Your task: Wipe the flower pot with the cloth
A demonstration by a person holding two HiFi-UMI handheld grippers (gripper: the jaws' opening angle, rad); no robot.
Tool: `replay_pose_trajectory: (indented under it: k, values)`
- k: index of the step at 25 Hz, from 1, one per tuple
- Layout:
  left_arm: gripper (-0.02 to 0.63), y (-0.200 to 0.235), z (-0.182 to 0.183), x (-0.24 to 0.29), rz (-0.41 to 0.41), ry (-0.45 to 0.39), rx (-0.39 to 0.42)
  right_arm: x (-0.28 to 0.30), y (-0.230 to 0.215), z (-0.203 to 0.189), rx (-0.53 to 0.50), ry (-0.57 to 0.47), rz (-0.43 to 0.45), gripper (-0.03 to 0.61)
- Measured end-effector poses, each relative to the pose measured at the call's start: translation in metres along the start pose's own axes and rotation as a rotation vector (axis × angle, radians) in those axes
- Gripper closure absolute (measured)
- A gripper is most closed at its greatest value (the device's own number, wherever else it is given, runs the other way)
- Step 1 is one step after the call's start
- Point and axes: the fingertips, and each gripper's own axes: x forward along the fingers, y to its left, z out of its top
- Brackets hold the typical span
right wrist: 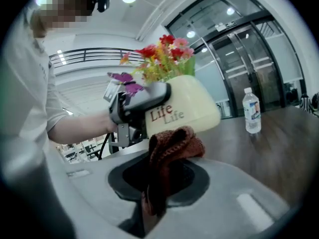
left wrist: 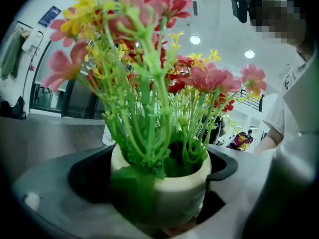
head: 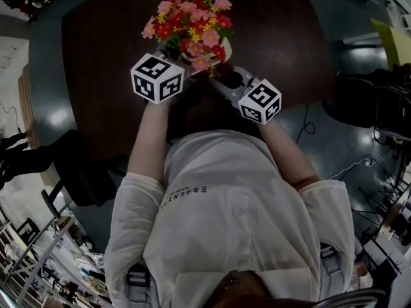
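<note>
A dark brown wooden table [head: 103, 50] carries a clear plastic water bottle [right wrist: 252, 111], upright and apparently near the table's far edge. From the bottle, the smooth tabletop stretches nearer, wood grain faintly visible.

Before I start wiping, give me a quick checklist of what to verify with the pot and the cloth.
1. Left gripper holding the flower pot: ok, jaws closed on its sides.
2. Right gripper holding the cloth: ok, jaws shut on the bunched cloth.
3. Cloth touching the pot: cannot tell; it sits right below the lettered side.
4. Water bottle out of the way: ok, it stands apart on the table.
5. Flowers seated in the pot: ok.
</note>
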Motion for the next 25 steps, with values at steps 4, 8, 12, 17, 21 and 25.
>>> replay_pose_trajectory:
  k: [4,8,12,17,21,25]
  values:
    - [0.048,-0.01,0.011,0.015,0.01,0.01,0.021,0.002,0.022,0.001,-0.044,0.015,0.112,0.528]
    - [0.048,-0.007,0.013,0.005,0.017,0.006,0.024,0.017,0.053,-0.011,-0.083,0.055,0.225,0.528]
    - [0.048,-0.028,0.029,0.033,0.02,-0.005,0.027,-0.025,-0.005,-0.02,-0.061,0.102,0.104,0.528]
    - [0.048,-0.044,0.04,0.032,0.003,-0.01,0.029,-0.054,-0.08,0.02,-0.036,0.004,-0.144,0.528]
    - [0.048,-0.05,0.047,0.028,-0.012,-0.022,0.022,-0.045,-0.08,0.055,-0.126,-0.058,-0.146,0.528]
    - [0.048,-0.056,0.049,0.029,-0.024,-0.034,0.004,-0.04,-0.055,0.054,-0.148,-0.085,-0.055,0.528]
